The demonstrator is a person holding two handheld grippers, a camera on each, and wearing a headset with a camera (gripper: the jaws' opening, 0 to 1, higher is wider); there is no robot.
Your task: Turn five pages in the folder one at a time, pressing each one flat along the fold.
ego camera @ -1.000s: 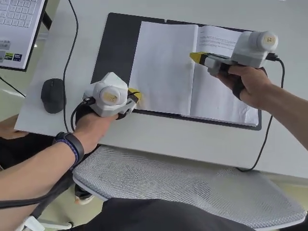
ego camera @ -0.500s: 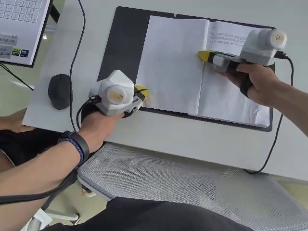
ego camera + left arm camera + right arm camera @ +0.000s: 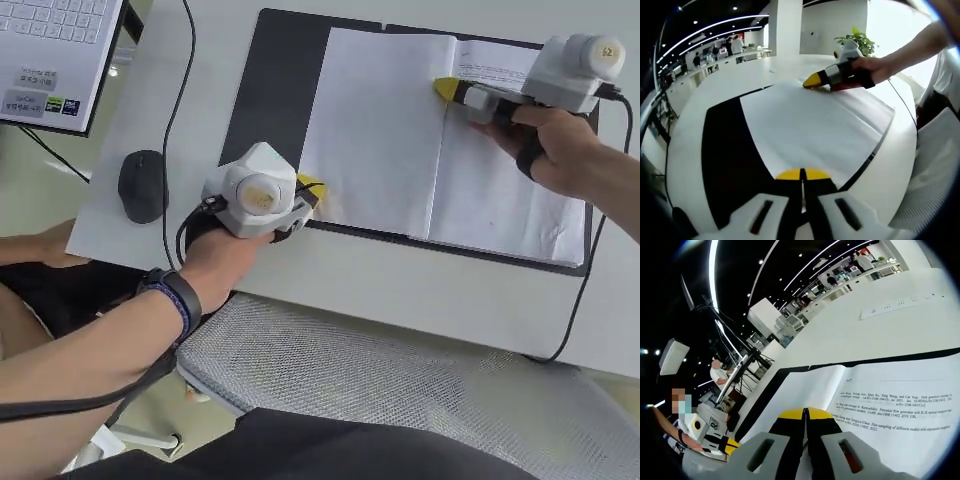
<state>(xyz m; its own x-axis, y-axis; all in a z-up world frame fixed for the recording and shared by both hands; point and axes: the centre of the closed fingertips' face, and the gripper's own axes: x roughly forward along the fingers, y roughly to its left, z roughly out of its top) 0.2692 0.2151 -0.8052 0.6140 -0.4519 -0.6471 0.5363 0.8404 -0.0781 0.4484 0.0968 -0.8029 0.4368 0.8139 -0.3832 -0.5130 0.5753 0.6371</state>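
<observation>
At the far left of the head view a laptop [image 3: 50,50] is sitting at the corner of the white surface [image 3: 400,290], and a dark mouse [image 3: 143,185] is lying just below it, with a black cable [image 3: 172,120] running past its right side.

Next to the right, the left gripper [image 3: 310,187] is being held low at the near left corner of the open folder [image 3: 270,90]. In the left gripper view its yellow jaws are pressed together, with nothing visible between them. The tips are lying at the near edge of the left page [image 3: 380,130], where the paper meets the black cover.

The folder is lying open and flat in the middle of the surface, with the black cover showing along its left side and near edge. The left page is looking blank. The fold [image 3: 437,150] is running between it and the right page [image 3: 510,190], which is carrying lines of print near its top.

Further right, the right gripper [image 3: 447,89] is pointing leftward, its yellow tips resting at the fold near the top of the pages. In the right gripper view its jaws are closed together, gripping nothing that can be seen.

Along the bottom, the grey mesh of a chair [image 3: 400,370] is showing below the surface's edge.
</observation>
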